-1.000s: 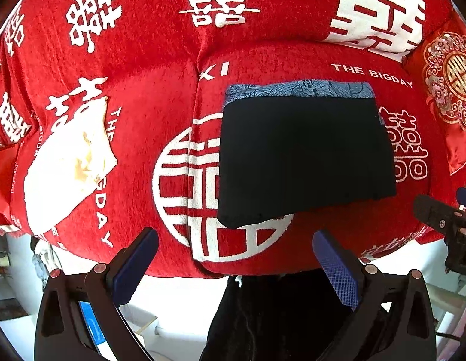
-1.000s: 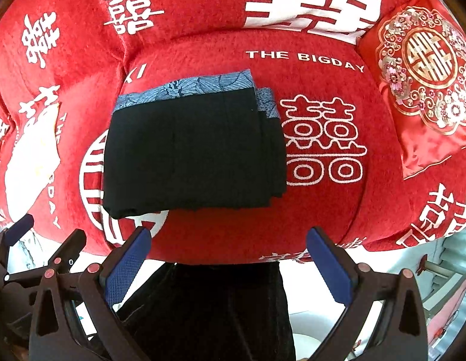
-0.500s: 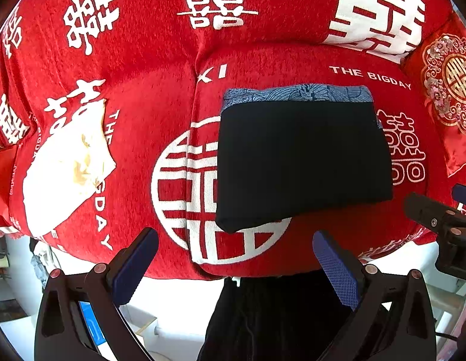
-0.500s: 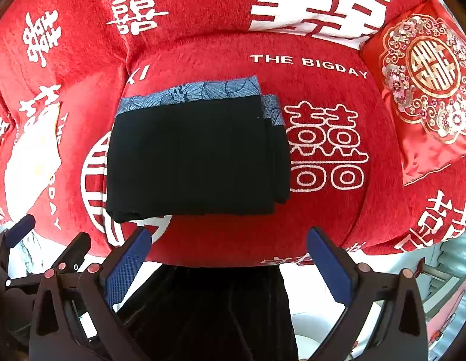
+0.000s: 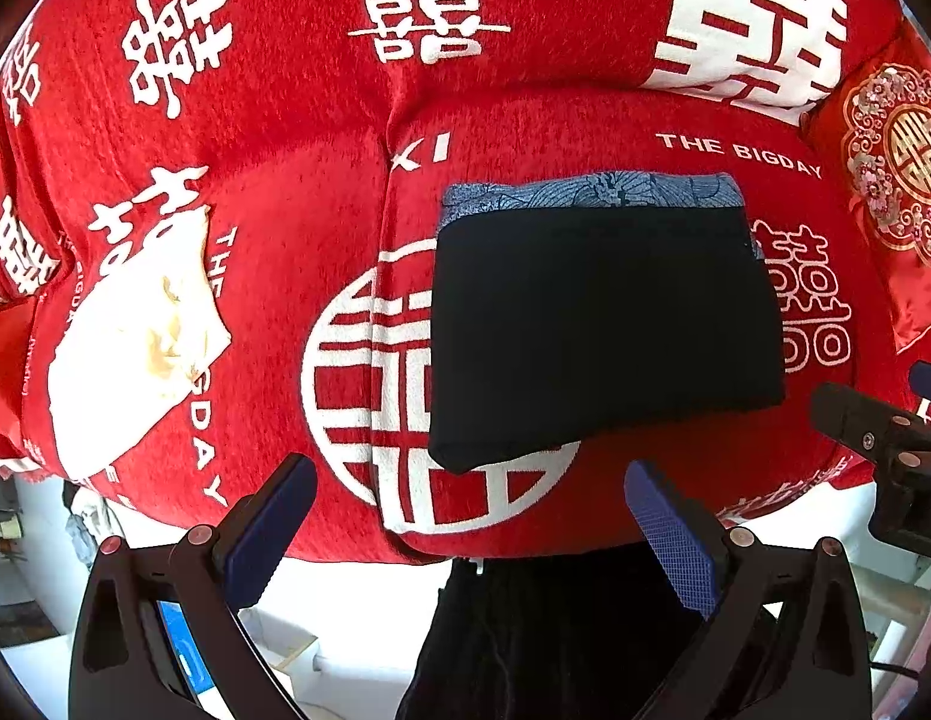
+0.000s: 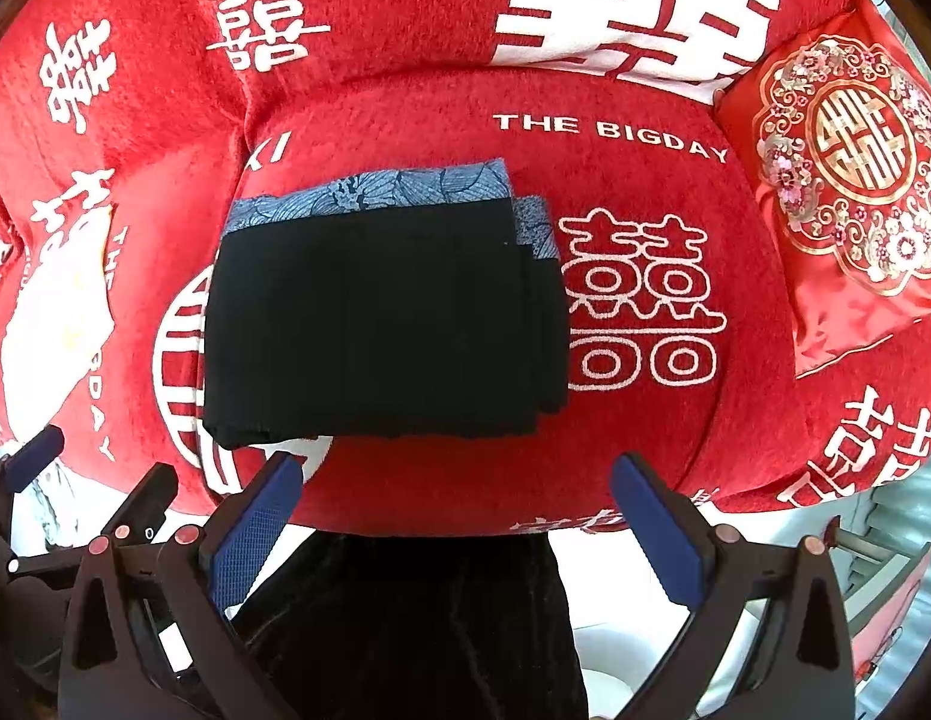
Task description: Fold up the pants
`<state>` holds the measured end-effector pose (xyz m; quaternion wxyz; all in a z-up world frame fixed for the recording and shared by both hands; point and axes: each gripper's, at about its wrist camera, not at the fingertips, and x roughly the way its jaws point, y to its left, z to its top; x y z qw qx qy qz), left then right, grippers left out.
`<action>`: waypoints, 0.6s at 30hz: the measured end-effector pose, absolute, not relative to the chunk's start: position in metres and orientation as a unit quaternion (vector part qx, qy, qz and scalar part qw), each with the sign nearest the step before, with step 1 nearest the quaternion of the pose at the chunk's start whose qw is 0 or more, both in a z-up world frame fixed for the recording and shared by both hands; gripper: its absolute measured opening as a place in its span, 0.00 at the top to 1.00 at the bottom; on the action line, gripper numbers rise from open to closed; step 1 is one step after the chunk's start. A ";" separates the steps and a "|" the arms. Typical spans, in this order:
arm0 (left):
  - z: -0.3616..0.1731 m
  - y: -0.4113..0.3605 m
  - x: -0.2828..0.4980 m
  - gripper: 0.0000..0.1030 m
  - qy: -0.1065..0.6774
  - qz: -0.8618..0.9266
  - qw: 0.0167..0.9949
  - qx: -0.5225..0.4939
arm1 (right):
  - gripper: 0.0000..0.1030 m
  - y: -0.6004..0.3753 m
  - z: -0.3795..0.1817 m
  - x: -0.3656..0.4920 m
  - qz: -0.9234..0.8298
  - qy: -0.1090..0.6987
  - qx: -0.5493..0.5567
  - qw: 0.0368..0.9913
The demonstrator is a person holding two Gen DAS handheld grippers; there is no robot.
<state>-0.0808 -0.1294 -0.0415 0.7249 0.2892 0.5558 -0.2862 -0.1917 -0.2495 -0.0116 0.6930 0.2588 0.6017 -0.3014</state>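
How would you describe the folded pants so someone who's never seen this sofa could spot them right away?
Find the red sofa cover printed with white characters, then the seat cushion reading THE BIGDAY. The folded pants lie there as a flat black rectangle. Their far edge shows a blue patterned band, the only dark, unprinted thing on the cushion.

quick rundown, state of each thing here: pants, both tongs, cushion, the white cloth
pants: folded into a flat stack, lying on the sofa seat, blue patterned band at the far edge
left tongs: open, empty, short of the pants
right tongs: open, empty
red embroidered cushion: leaning at the seat's right end
white cloth: lying rumpled on the left seat
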 end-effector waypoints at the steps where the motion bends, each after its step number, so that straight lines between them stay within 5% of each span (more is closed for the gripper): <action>1: -0.041 -0.130 -0.081 0.00 0.555 -0.286 0.725 0.290 | 0.00 -0.250 -0.012 -0.192 -0.302 0.602 0.259 0.693; 18: -0.040 -0.134 -0.086 0.00 0.552 -0.292 0.723 0.297 | 0.00 -0.251 -0.013 -0.191 -0.300 0.603 0.259 0.692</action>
